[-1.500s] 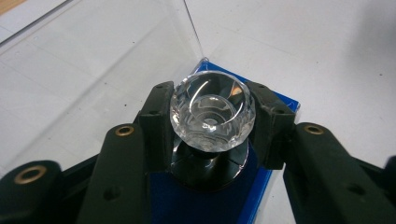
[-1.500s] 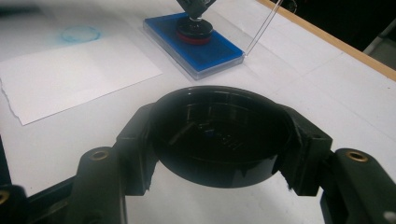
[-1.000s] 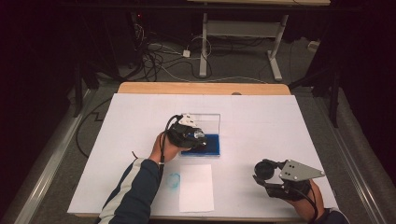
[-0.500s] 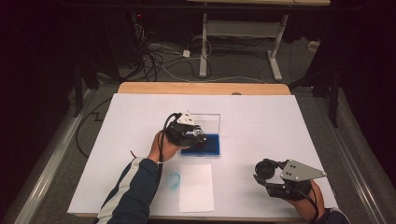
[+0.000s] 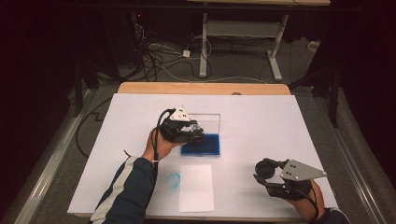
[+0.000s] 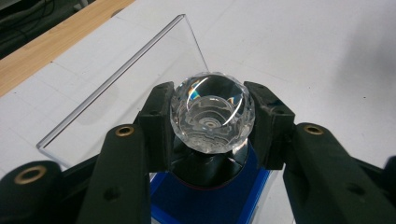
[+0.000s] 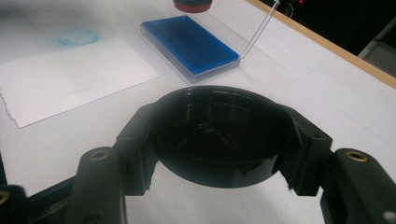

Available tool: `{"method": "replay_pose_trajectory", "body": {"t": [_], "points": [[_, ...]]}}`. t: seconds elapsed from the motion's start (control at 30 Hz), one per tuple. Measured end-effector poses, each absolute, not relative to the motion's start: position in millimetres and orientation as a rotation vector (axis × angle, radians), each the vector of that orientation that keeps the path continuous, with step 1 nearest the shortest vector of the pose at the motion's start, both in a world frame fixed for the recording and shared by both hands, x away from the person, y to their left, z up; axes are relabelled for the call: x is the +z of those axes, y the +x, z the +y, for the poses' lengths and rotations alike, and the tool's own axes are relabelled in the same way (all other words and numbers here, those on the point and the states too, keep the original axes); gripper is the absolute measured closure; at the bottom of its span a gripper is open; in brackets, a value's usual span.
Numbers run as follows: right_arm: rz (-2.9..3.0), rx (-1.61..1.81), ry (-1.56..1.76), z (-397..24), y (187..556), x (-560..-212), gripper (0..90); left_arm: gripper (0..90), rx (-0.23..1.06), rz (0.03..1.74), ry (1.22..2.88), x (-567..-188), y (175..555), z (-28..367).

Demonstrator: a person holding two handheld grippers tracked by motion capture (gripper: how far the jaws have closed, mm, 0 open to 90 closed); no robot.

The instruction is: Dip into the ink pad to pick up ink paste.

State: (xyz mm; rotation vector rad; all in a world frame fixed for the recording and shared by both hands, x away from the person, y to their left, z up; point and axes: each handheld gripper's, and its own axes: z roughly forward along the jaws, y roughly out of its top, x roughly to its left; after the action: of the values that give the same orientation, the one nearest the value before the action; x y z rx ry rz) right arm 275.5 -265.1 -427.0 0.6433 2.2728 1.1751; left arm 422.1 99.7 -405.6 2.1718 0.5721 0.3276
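Left gripper (image 6: pixel 212 126), jaws clamped on the faceted-knob stamp (image 6: pixel 212 116), holds it upright directly above the blue ink pad (image 5: pixel 201 144); right gripper (image 7: pixel 219 140), at near right, grips a black cap (image 7: pixel 219 135), well apart from the paper sheet (image 5: pixel 196 186).

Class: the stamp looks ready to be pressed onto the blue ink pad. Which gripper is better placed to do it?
Left. The left gripper grips the stamp directly above the blue ink pad; the right gripper holds a black cap farther off.
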Motion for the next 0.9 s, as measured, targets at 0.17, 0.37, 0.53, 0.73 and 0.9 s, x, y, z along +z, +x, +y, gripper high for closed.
{"method": "replay_pose_trajectory", "body": {"t": [0.17, 0.37, 0.53, 0.73, 0.9], "points": [[2.275, 1.178, 0.643, -263.8, 279.0, -427.0, 38.5, 54.2, 0.339, 0.563, 2.173, -401.7, 419.9, 102.5], [2.284, 1.178, 0.638, -261.6, 281.2, -427.6, 38.5, 54.2, 0.351, 0.567, 2.166, -397.2, 416.5, 107.7], [2.276, 1.184, 0.635, -261.7, 280.9, -426.6, 38.5, 54.2, 0.363, 0.577, 2.156, -393.7, 412.3, 111.3], [2.278, 1.186, 0.633, -260.9, 280.6, -426.4, 38.5, 54.2, 0.368, 0.563, 2.15, -388.2, 405.5, 115.3], [2.277, 1.188, 0.628, -261.1, 280.2, -425.8, 38.6, 54.2, 0.371, 0.542, 2.155, -384.1, 400.0, 116.0]]}}
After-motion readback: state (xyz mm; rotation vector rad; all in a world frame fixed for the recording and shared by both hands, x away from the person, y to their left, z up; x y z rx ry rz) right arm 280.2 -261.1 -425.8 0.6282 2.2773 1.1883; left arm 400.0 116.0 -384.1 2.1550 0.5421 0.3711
